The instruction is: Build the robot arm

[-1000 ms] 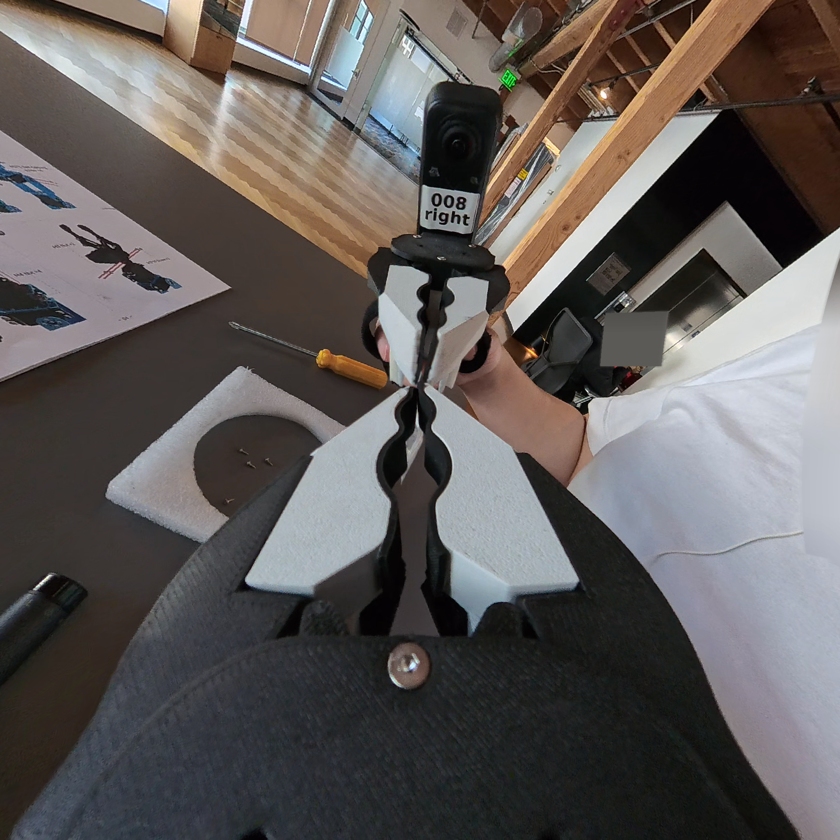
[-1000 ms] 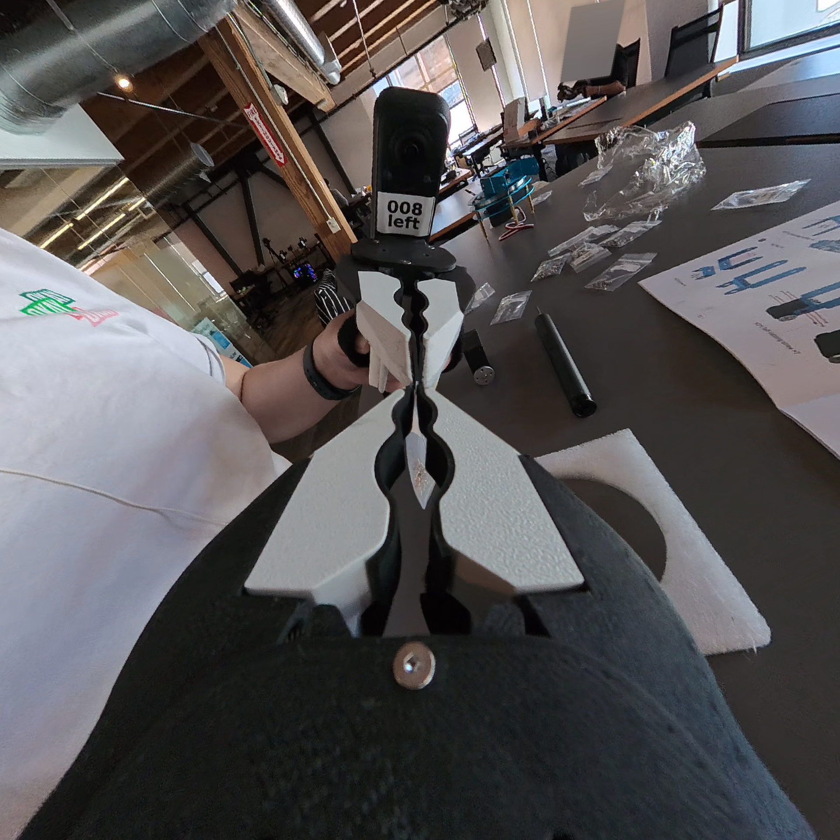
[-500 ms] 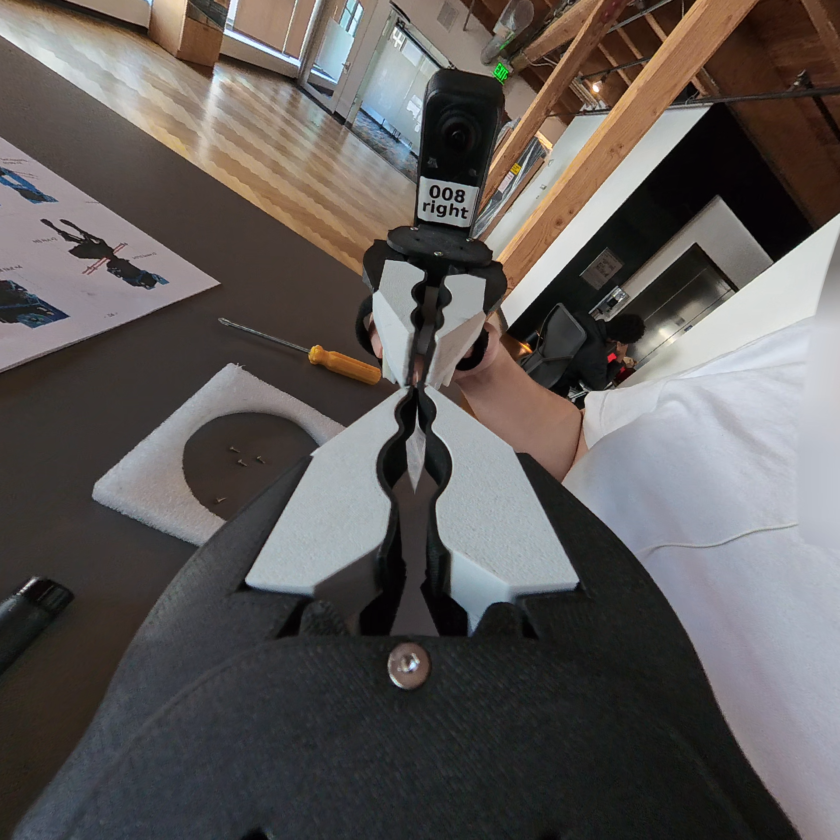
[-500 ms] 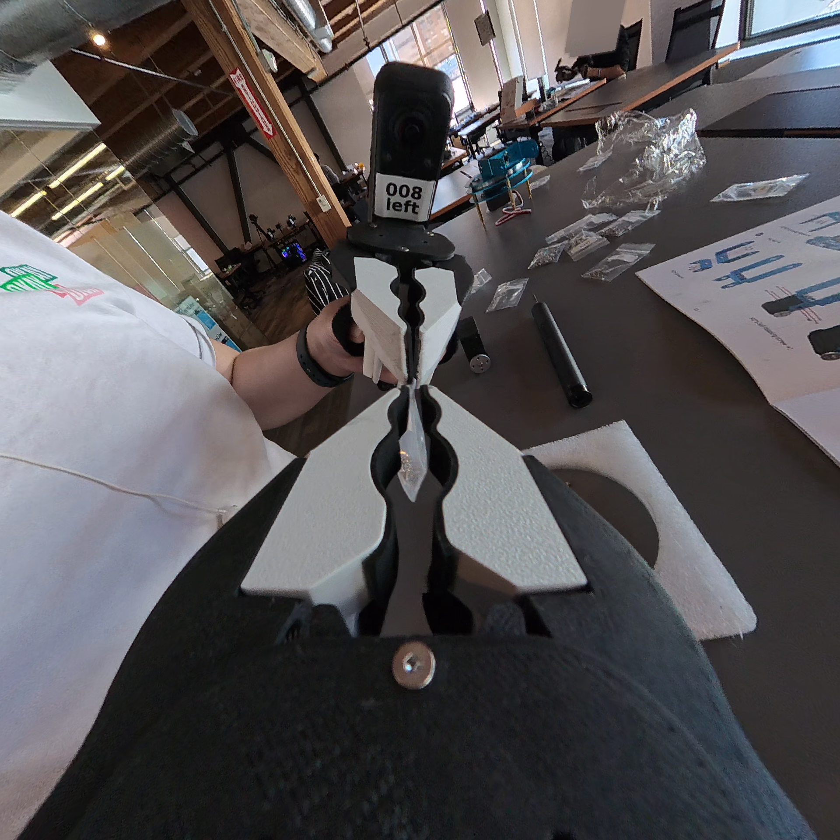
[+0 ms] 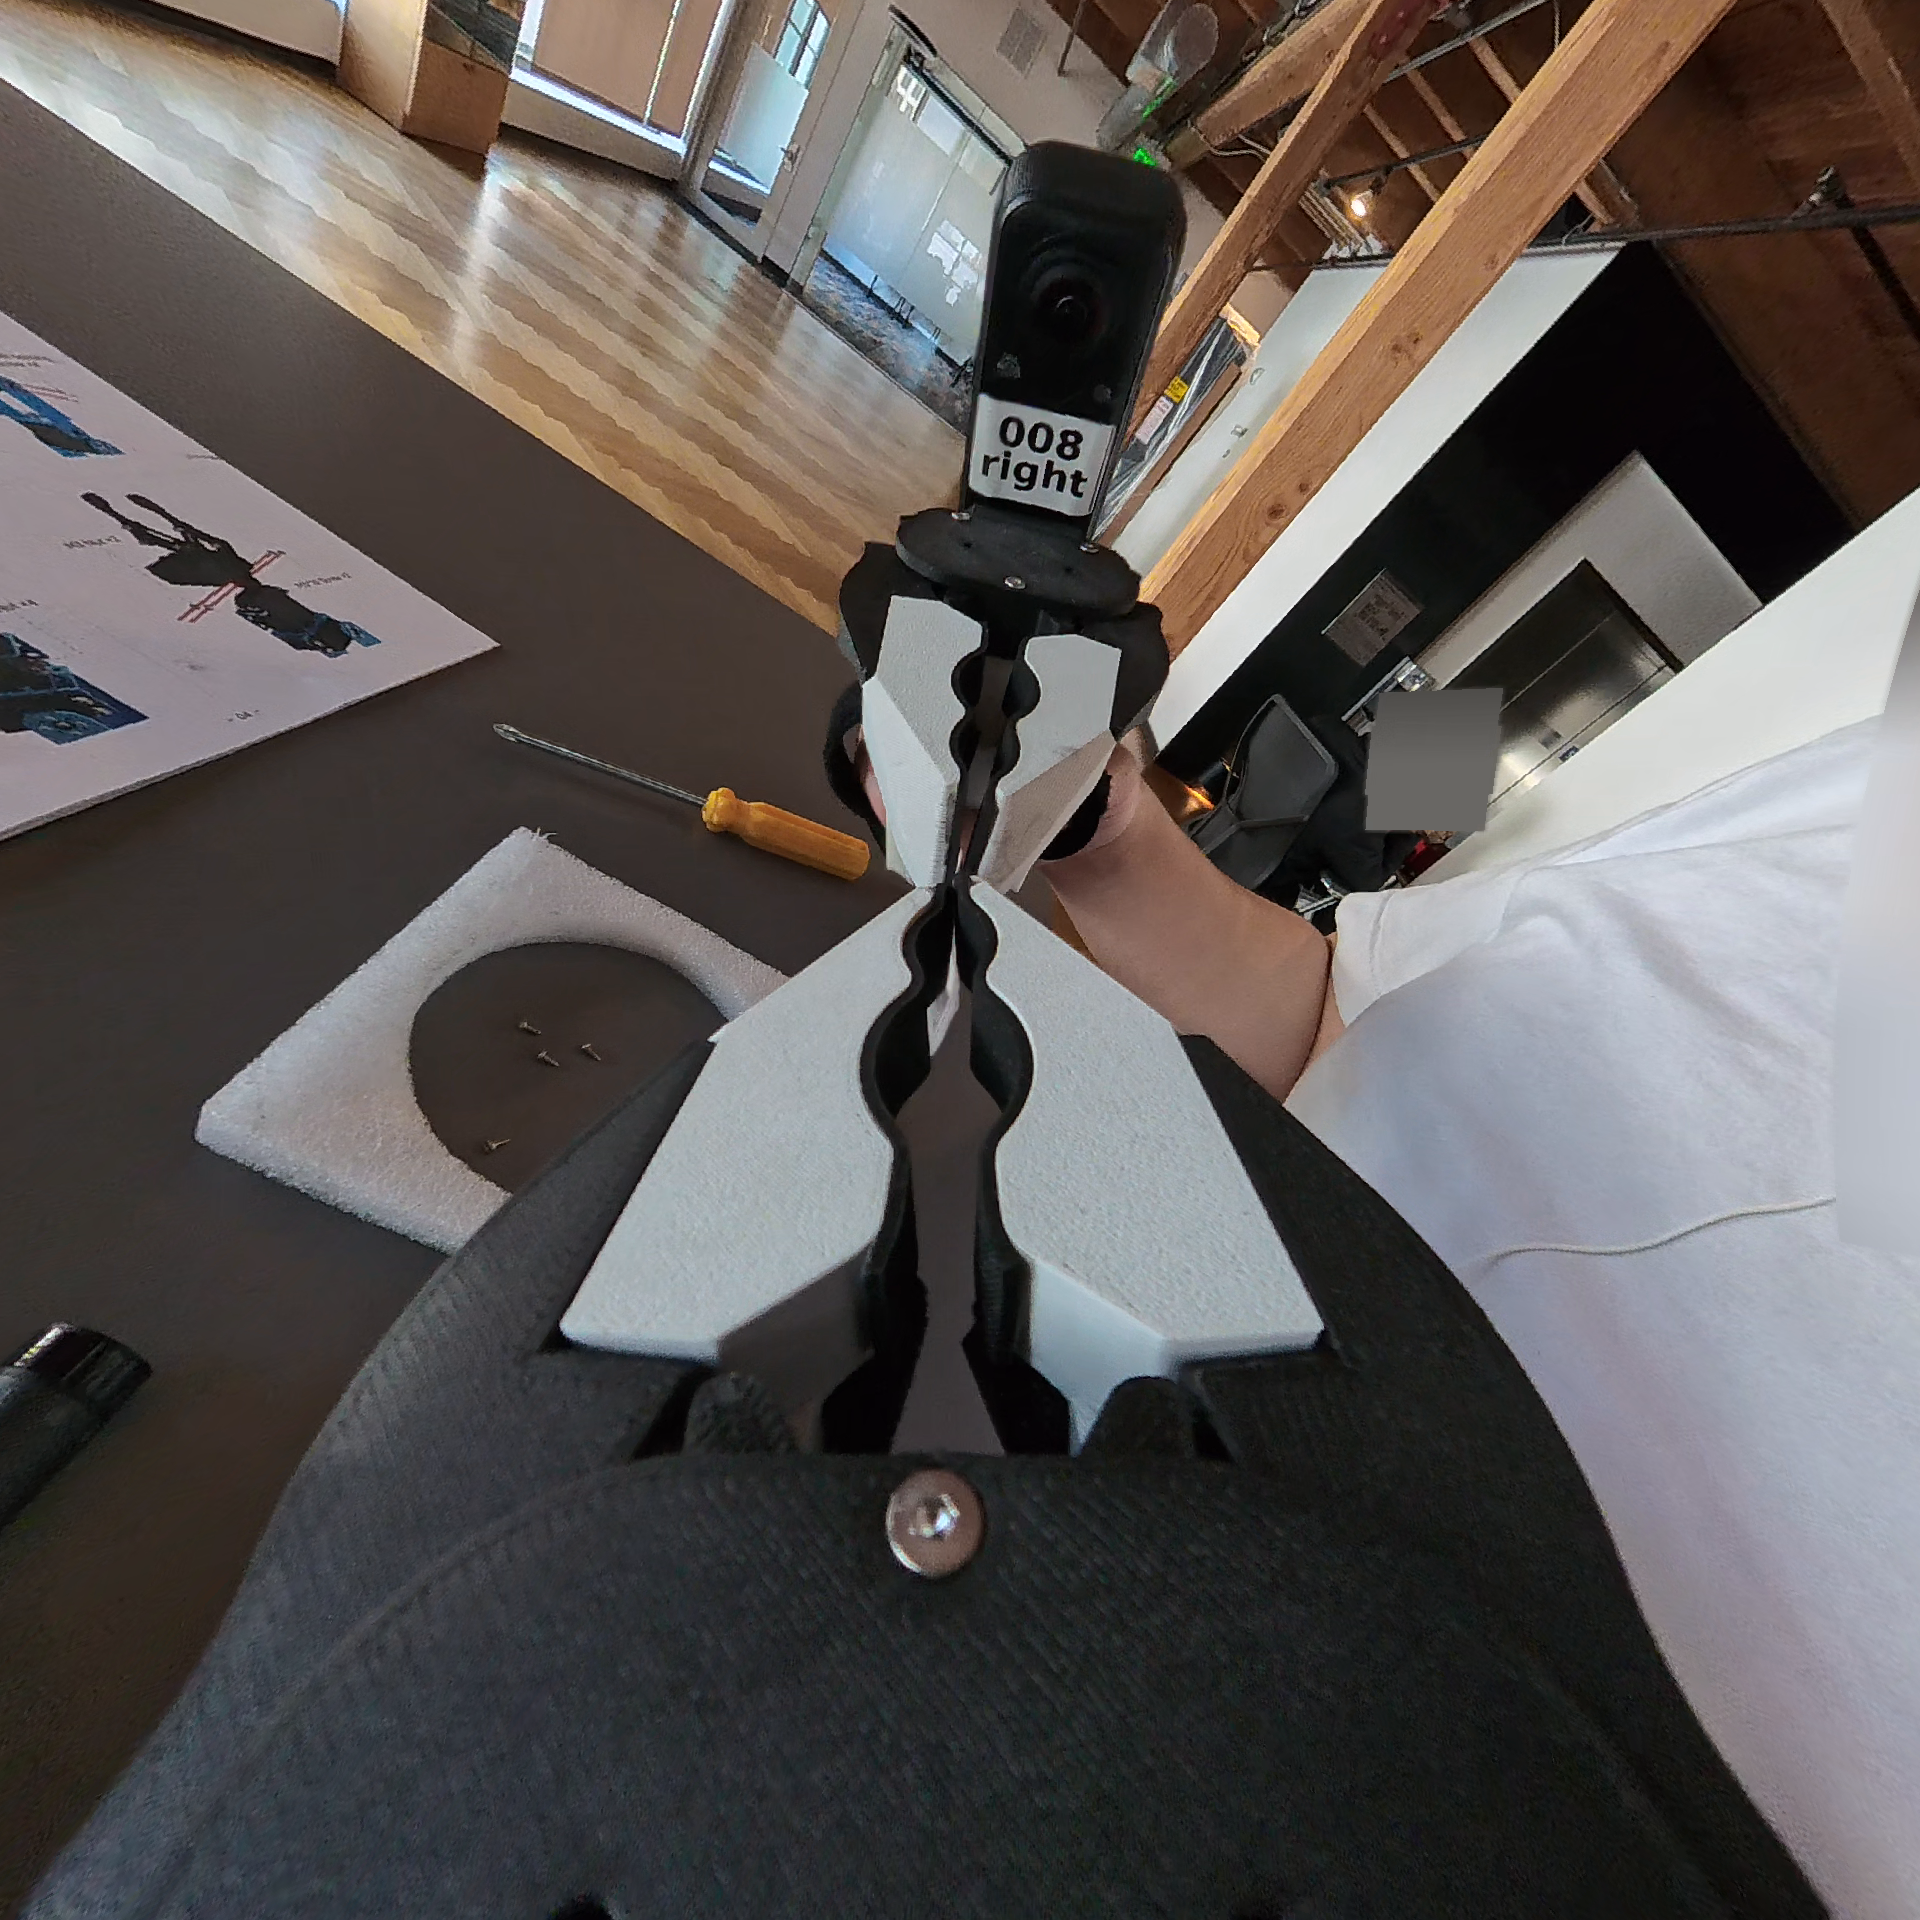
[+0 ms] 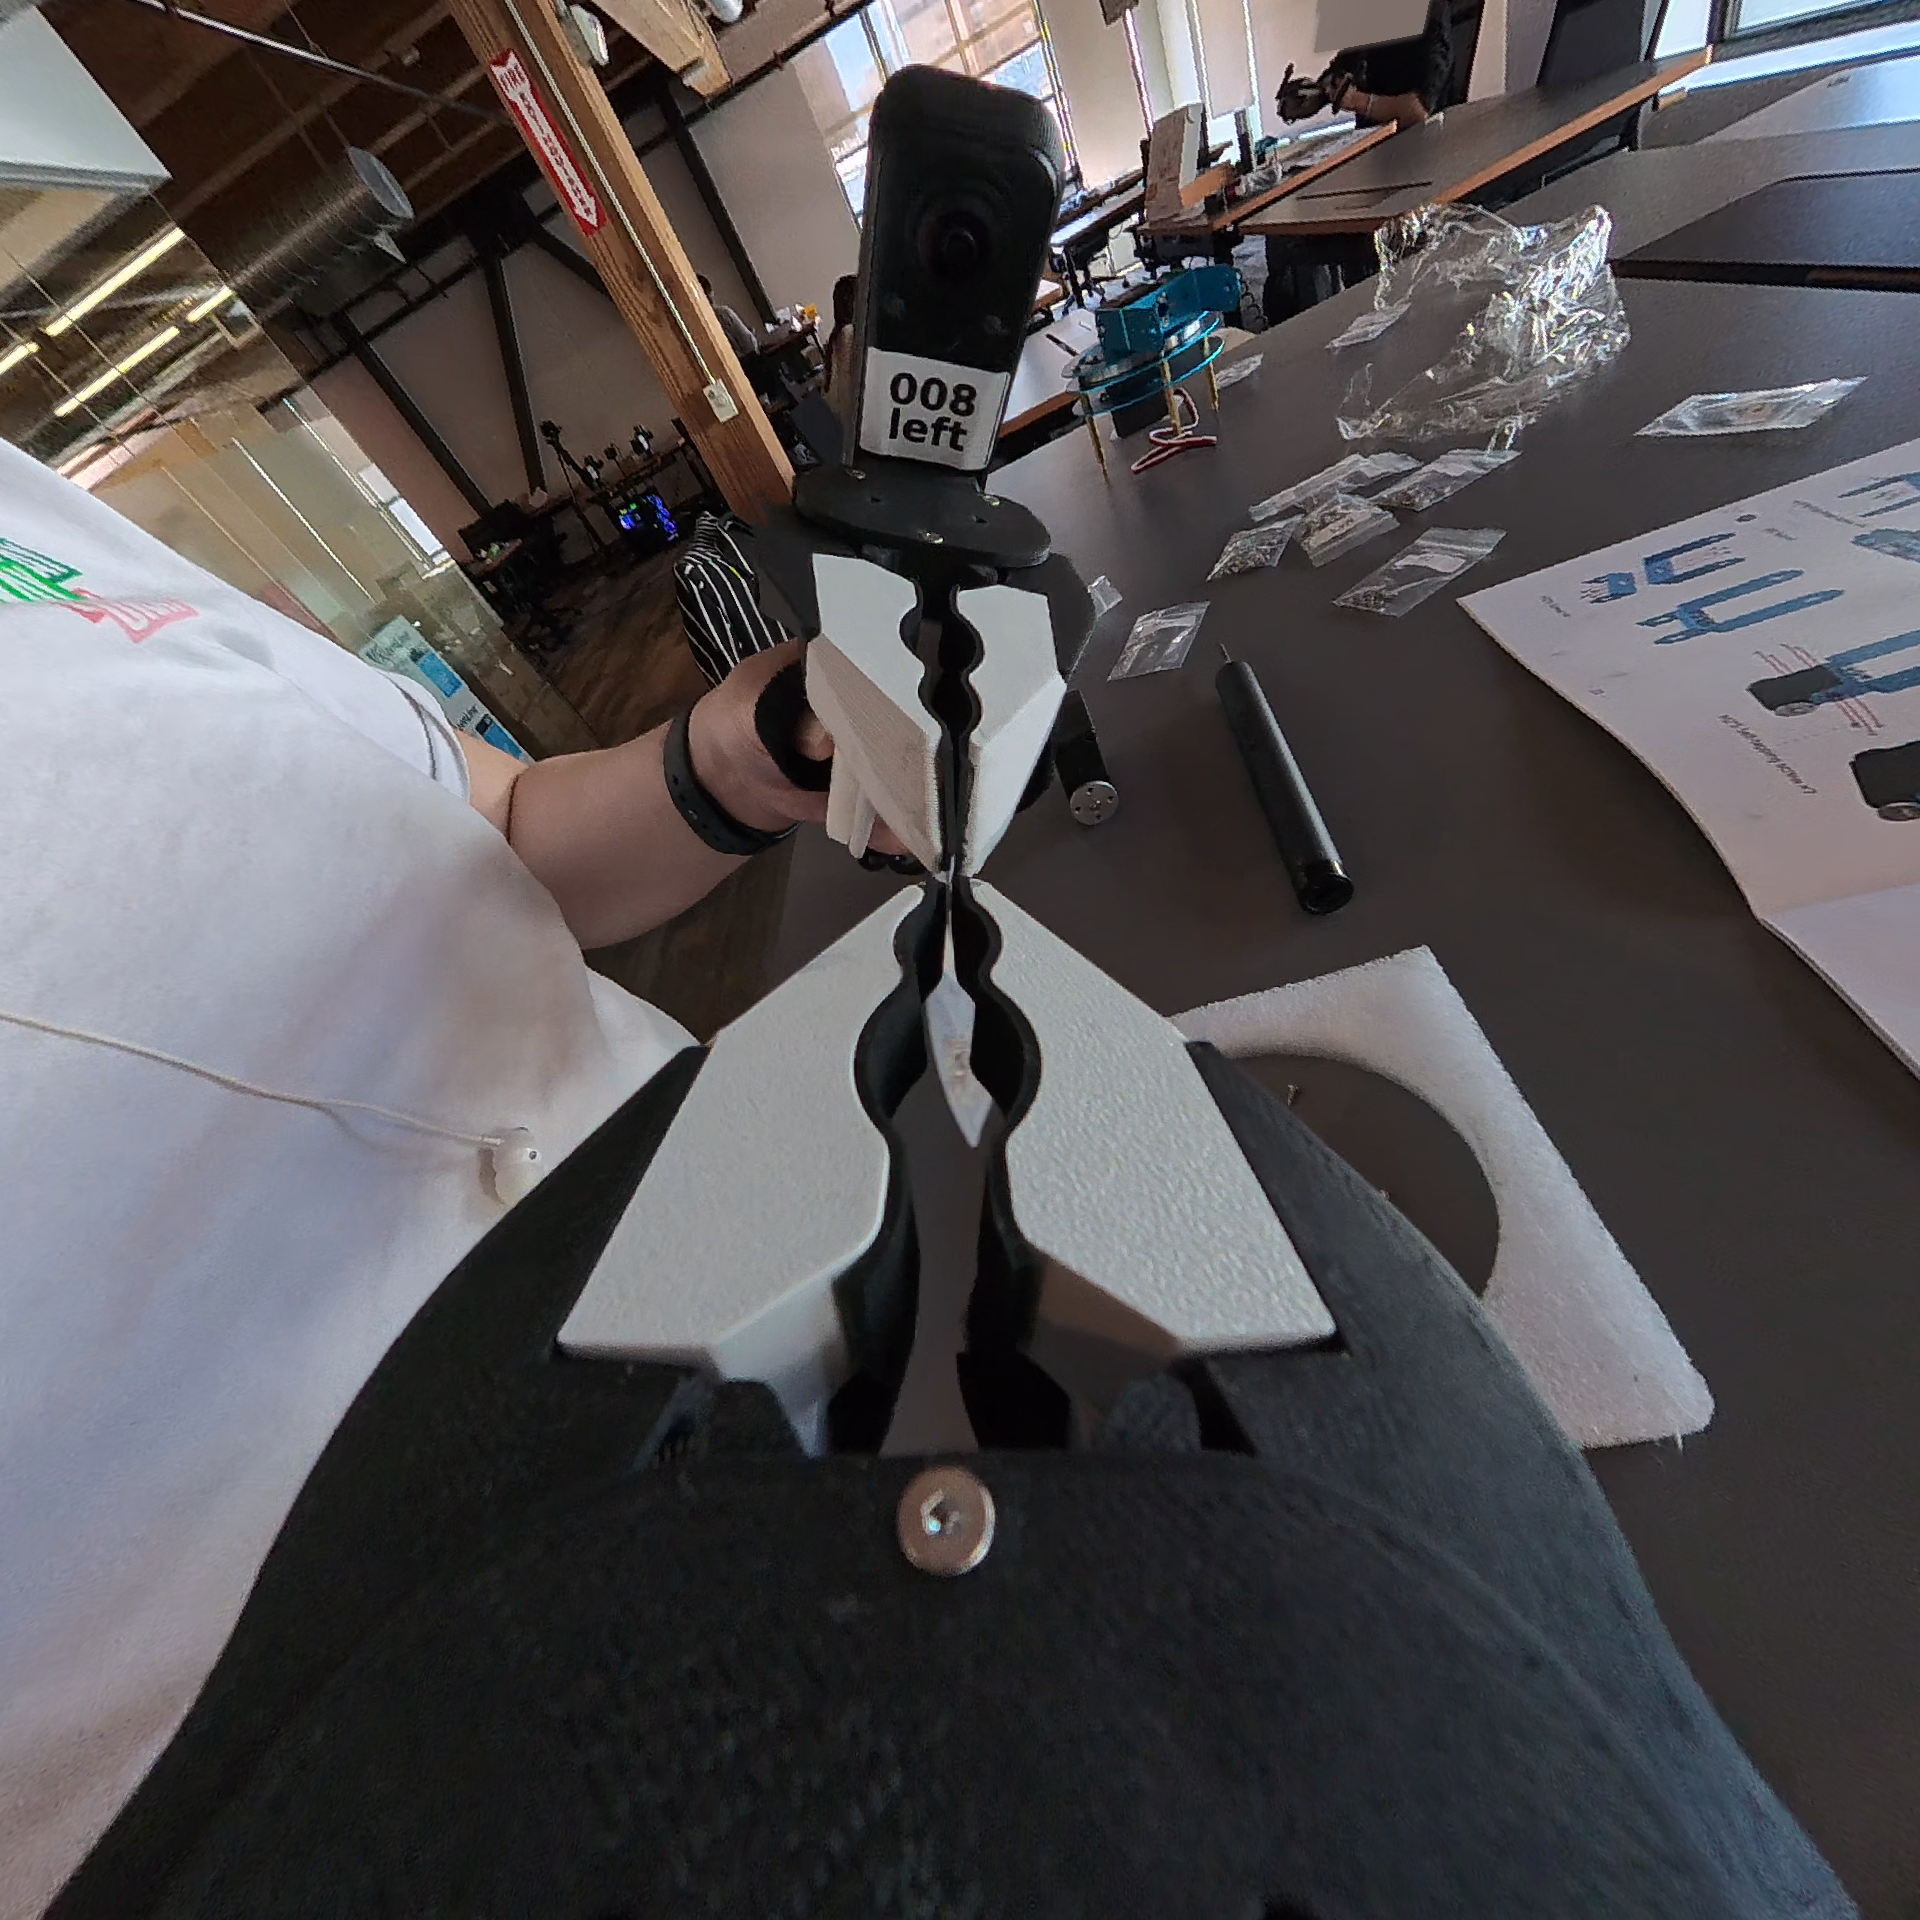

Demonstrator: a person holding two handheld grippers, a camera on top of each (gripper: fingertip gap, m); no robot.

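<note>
My two grippers face each other tip to tip above the dark table (image 5: 623, 582). My left gripper (image 5: 954, 906) is shut, and a thin sliver of a small clear plastic bag (image 5: 941, 1003) shows between its jaws. My right gripper (image 6: 948, 906) is shut on the same small clear bag (image 6: 958, 1055), which hangs edge-on in the gap behind its tips. The right gripper also shows in the left wrist view (image 5: 964, 868), and the left gripper in the right wrist view (image 6: 948, 857). Each is held by a hand.
Below lies a white foam pad (image 5: 332, 1101) with a round cut-out holding small screws (image 5: 545, 1055). A yellow screwdriver (image 5: 790, 831), a printed sheet (image 5: 156, 623), a black rod (image 6: 1278, 790), a short black cylinder (image 6: 1086, 779), several small bags (image 6: 1361, 520) and crumpled plastic (image 6: 1496, 301) lie around. Left and right tips are no more than a few centimetres apart. From either gripper's tips it is about 20 centimetres to the yellow screwdriver (image 5: 790, 831).
Both grippers stay shut and tip to tip. The pair has shifted slightly over the foam pad, and the bag between the jaws now shows more edge-on.
</note>
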